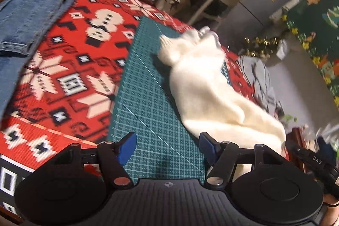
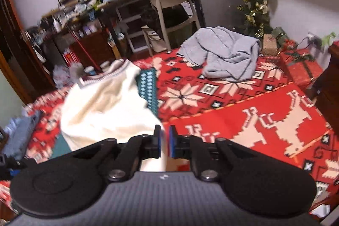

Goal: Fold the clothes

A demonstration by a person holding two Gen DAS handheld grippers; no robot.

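- White knit sweater (image 1: 211,86) lies bunched across the green cutting mat (image 1: 144,99), which sits on the red patterned cloth (image 1: 70,69) covering the surface. Its striped collar (image 2: 103,75) points to the far side in the right wrist view.
- Left claw (image 1: 167,147) is open, with nothing between its blue pads. It hovers over the mat, just beside the near end of the sweater; its right finger (image 1: 208,144) is close to the fabric, but I cannot tell whether it touches.
- Right claw (image 2: 165,141) is nearly closed, with only a narrow gap. A strip of white fabric seems to pass between the pads, so I judge that it pinches an edge of the sweater (the blur makes this not fully certain).
- Folded blue jeans (image 1: 27,18) rest at the far left of the surface, and a grey garment (image 2: 224,54) waits in a heap on the right. So the task looks only partly done.
- For the step in hand, I think the sweater must first be spread flat:
  - the left claw should take the opposite edge at the same height as the right one;
  - both should pull apart gently, so the knit does not stretch;
  - the body should be laid square on the mat before any fold is made.
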